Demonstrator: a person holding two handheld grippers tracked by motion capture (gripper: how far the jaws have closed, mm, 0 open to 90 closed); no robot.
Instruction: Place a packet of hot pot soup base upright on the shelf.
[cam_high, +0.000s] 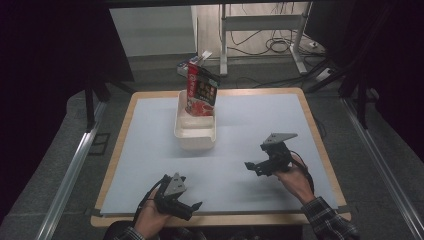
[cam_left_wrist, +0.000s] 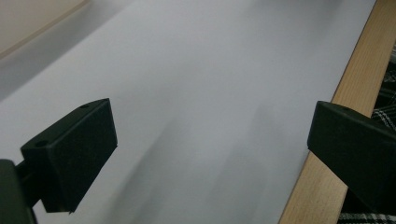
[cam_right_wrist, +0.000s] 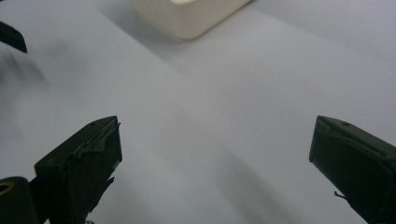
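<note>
Standing upright in the far end of a cream tub (cam_high: 196, 135), a red carton (cam_high: 201, 91) with a picture on its face is seen in the upper middle of the high view, its torn top flap pointing up and to the right. The tub is set lengthwise on the pale sheet (cam_high: 150, 145) that covers most of the table (cam_high: 126, 115), a little left of the frame's centre, and its near half is seen bare. A corner of the same tub (cam_right_wrist: 189, 18) is caught at the top of the right gripper view, well beyond the jaws.

Lower right of the tub in the high view, the right gripper (cam_high: 255, 166) is held by a hand (cam_high: 295, 181) in a checked sleeve, above the sheet and well apart from the tub, with its jaws pointed toward the frame's left. In the right gripper view its jaws are seen wide apart, with bare sheet between them.

At the bottom of the high view, left of centre, the left gripper (cam_high: 192, 207) is held by the other hand (cam_high: 150, 220) close to the near edge of the table, its jaws pointed toward the frame's right. In the left gripper view its jaws are likewise seen spread apart, gripping nothing, with the sheet (cam_left_wrist: 196, 93) below them and the wooden table edge (cam_left_wrist: 327, 177) running up the right side.
</note>
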